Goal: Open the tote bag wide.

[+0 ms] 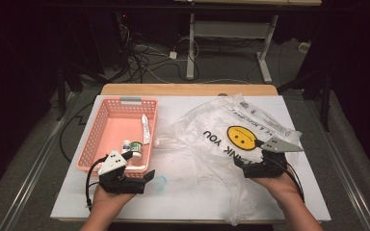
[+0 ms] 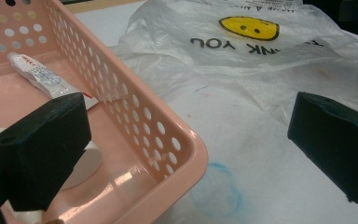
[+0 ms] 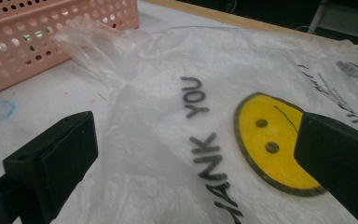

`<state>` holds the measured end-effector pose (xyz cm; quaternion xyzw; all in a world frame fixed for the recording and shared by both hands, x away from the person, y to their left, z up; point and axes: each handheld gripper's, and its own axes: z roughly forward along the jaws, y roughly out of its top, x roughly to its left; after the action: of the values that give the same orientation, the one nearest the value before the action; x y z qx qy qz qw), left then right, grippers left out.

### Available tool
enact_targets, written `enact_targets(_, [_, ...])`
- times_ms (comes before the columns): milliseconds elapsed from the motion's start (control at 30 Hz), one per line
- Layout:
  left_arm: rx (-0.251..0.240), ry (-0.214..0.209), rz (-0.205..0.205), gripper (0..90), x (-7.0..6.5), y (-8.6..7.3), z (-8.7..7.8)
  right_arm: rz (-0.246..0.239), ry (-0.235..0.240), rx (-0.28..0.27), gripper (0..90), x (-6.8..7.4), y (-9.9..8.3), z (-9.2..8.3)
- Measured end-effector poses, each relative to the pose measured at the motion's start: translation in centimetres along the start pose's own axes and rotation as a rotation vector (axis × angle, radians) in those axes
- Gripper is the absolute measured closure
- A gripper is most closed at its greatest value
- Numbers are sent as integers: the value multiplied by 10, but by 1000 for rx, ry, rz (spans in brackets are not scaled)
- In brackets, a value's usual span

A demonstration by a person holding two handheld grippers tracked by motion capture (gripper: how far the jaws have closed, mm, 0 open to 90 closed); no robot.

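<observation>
A pink perforated basket (image 1: 118,132) sits at the table's left with a white tube (image 1: 145,130) and two small bottles (image 1: 131,146) in it. My left gripper (image 1: 135,174) is open at the basket's near right corner (image 2: 140,116): one jaw stands inside beside a white round container (image 2: 86,165), the other outside over the table. The tube (image 2: 42,74) lies farther in. A crumpled clear plastic bag (image 1: 212,139) with a yellow smiley face (image 1: 241,137) and "THANK YOU" covers the right half. My right gripper (image 1: 255,161) hangs open just over the bag (image 3: 168,70), with the smiley (image 3: 272,140) by one jaw.
A faint blue ring mark (image 1: 159,183) is on the white table cover between the basket and the bag. The wooden table edge (image 1: 188,89) runs along the far side. Cables and a desk frame (image 1: 226,33) stand on the floor beyond.
</observation>
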<state>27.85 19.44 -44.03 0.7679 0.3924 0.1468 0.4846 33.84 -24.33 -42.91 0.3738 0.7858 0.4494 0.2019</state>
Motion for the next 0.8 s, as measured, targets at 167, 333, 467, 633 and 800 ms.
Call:
enact_targets(167, [2, -2, 4, 0, -1, -1, 0, -9, 29, 0, 0, 8, 11, 14])
enact_targets(333, [2, 1, 6, 0, -2, -1, -1, -17, 74, -6, 0, 14, 19, 29])
enact_targets(467, [1, -3, -9, 0, 0, 2, -1, -37, 102, 7, 1, 20, 20, 38])
enact_targets(633, [17, 6, 8, 0, -4, 13, 0, -73, 127, 65, 15, 24, 17, 48])
enact_targets(800, [12, 1, -2, 0, -6, 13, 7, -79, 148, 99, 41, 25, 16, 54])
